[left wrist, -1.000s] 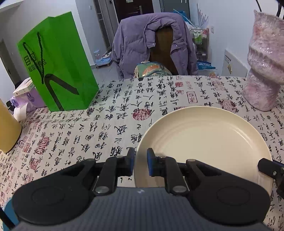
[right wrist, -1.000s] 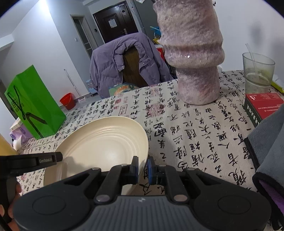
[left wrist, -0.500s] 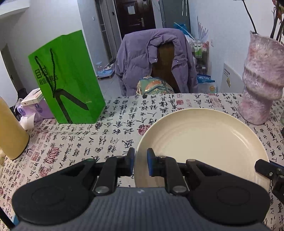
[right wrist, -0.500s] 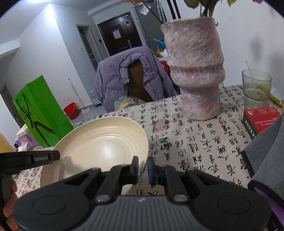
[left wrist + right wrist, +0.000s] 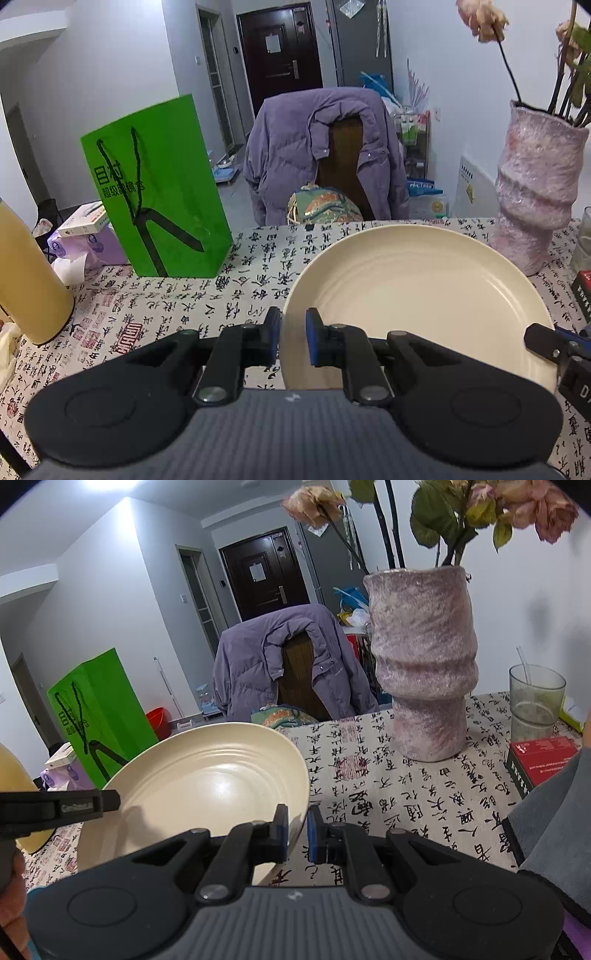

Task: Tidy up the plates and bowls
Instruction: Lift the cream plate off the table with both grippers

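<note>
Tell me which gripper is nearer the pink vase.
Right. The right gripper clamps the plate rim on the side facing the vase; the left gripper clamps the opposite rim, farther from the vase.

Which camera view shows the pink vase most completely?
The right wrist view: the pink vase appears whole, standing on the tablecloth with wilted roses. The left wrist view shows it at the right edge, partly cropped.

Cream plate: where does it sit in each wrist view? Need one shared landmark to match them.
Left wrist: cream plate fills centre-right, its left rim pinched in the left gripper.
Right wrist: cream plate sits centre-left, its right rim pinched in the right gripper.
Shared landmark: pink vase, beyond the plate in both.
</note>
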